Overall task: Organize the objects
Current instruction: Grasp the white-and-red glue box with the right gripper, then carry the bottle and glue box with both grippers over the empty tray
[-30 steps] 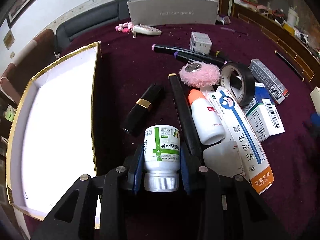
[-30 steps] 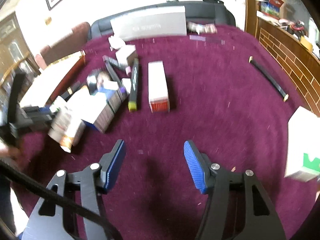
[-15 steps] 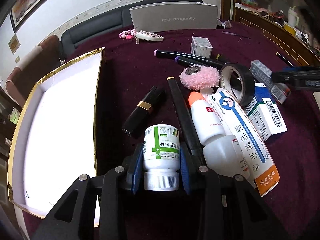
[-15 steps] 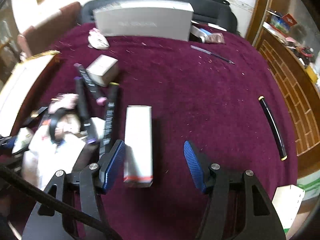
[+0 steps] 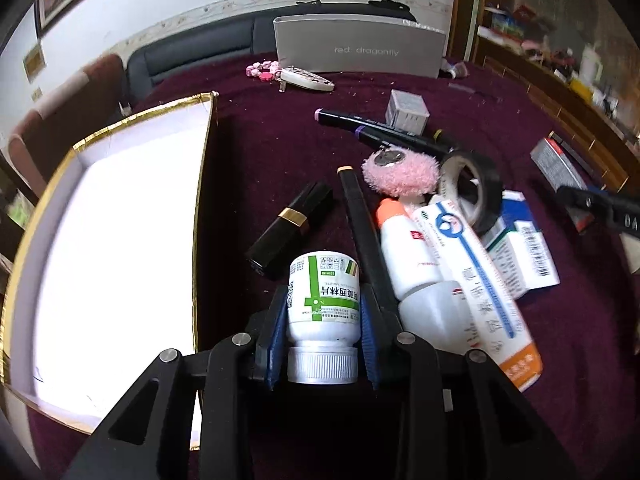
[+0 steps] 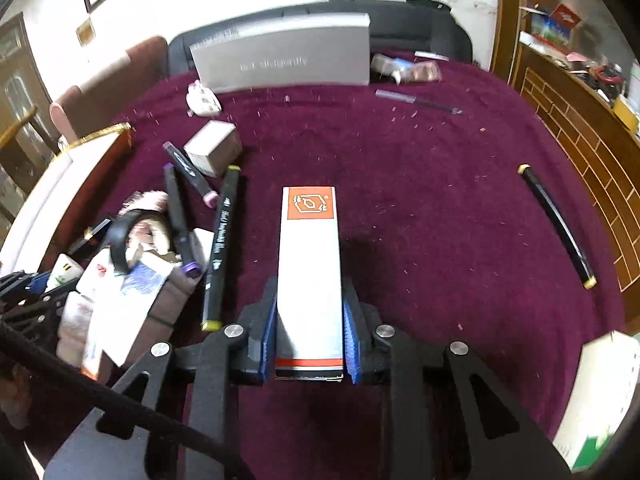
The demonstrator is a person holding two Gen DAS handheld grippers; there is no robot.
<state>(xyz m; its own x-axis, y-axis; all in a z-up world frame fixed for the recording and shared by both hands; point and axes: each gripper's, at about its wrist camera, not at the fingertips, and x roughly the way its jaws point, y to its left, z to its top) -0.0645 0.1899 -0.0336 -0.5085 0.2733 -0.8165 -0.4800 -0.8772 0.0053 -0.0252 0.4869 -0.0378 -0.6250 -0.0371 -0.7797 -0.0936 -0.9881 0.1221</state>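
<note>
My left gripper (image 5: 324,294) is shut on a white pill bottle (image 5: 323,280) with a green label, cap towards the camera, just right of the white gold-rimmed tray (image 5: 100,220). In the right wrist view a long white box with an orange end (image 6: 309,240) lies on the maroon cloth. My right gripper (image 6: 310,292) straddles the box's near end. Its jaws are closing, and the blue pads touch both long sides. The tray's edge (image 6: 44,184) shows at the far left of that view.
A pile lies right of the bottle: black lipstick (image 5: 290,224), black pen (image 5: 364,232), orange-capped bottle (image 5: 404,248), ointment carton (image 5: 480,280), tape roll (image 5: 476,188), pink puff (image 5: 400,172), markers (image 5: 380,128). A grey box (image 5: 360,50) stands at the back. Another pen (image 6: 556,220) lies right.
My right gripper swung over to the white and orange box and its jaws came in around it. The left gripper kept its hold on the bottle and barely moved.
</note>
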